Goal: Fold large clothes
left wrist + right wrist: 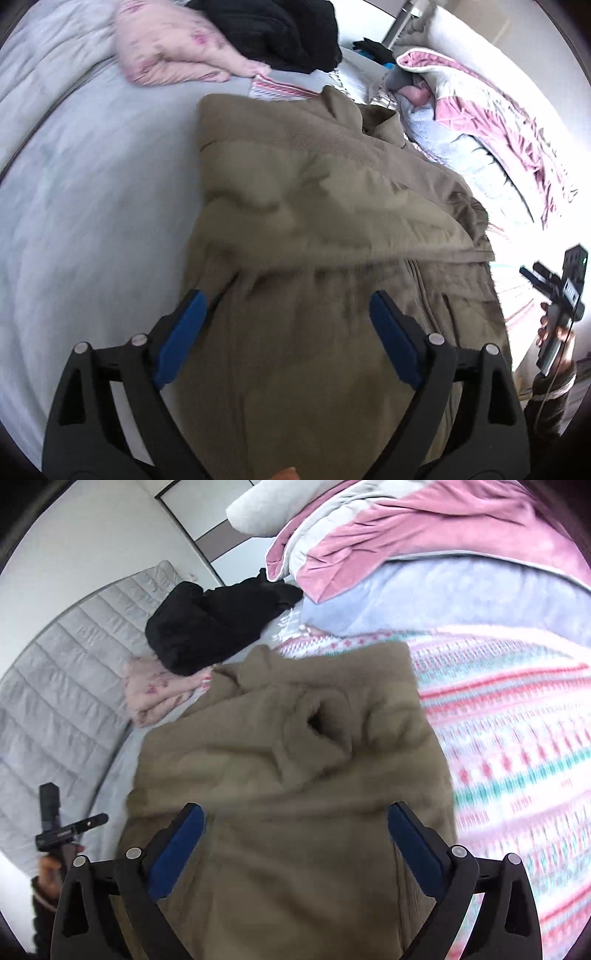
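Observation:
A large olive-brown garment lies on the bed, its upper part folded down over its lower part; it also shows in the right wrist view. My left gripper is open and empty, hovering over the garment's lower half. My right gripper is open and empty, hovering over the garment's near edge. The right gripper's body also shows at the left wrist view's right edge, and the left gripper's body shows at the right wrist view's left edge.
A folded pink garment and a black garment lie at the bed's far side. A pink and grey duvet, a lilac blanket and a striped patterned blanket lie to the right. A grey quilted mattress cover lies left.

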`<action>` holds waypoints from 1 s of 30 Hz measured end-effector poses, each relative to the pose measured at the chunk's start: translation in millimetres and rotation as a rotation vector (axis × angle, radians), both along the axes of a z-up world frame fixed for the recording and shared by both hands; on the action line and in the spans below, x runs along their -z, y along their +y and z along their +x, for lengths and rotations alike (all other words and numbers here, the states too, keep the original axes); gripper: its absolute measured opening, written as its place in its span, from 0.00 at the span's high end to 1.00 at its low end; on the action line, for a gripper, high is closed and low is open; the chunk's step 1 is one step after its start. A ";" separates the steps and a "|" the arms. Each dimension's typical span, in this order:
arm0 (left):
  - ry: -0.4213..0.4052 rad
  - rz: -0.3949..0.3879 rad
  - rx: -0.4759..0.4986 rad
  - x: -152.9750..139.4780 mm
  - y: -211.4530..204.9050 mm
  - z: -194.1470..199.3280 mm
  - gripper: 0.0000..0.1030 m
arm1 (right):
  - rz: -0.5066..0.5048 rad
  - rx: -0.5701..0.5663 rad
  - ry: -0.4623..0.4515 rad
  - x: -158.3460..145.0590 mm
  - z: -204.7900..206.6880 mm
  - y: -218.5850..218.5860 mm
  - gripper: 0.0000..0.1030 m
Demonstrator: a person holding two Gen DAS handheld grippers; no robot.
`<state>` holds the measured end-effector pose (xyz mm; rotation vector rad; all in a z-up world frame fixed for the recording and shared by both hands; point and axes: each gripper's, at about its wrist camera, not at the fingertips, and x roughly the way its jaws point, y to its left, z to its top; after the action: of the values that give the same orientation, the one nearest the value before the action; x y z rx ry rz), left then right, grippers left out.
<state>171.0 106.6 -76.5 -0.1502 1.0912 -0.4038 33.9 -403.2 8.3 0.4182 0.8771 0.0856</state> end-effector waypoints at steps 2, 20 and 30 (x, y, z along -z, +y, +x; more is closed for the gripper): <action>0.025 -0.009 -0.012 -0.9 14.5 -18.8 0.08 | 0.008 -0.028 0.016 -2.9 -30.9 1.0 0.01; 0.280 -0.203 0.107 78.5 69.2 -151.7 0.08 | 0.236 -0.027 0.262 86.1 -169.3 -34.9 0.00; 0.337 -0.312 0.151 91.5 59.0 -174.0 0.11 | 0.283 -0.099 0.338 113.1 -167.7 -8.6 0.00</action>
<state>-3.0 165.6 -168.1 -0.4252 1.3707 -0.7026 -133.9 -411.8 -104.7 0.6656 1.2249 0.2369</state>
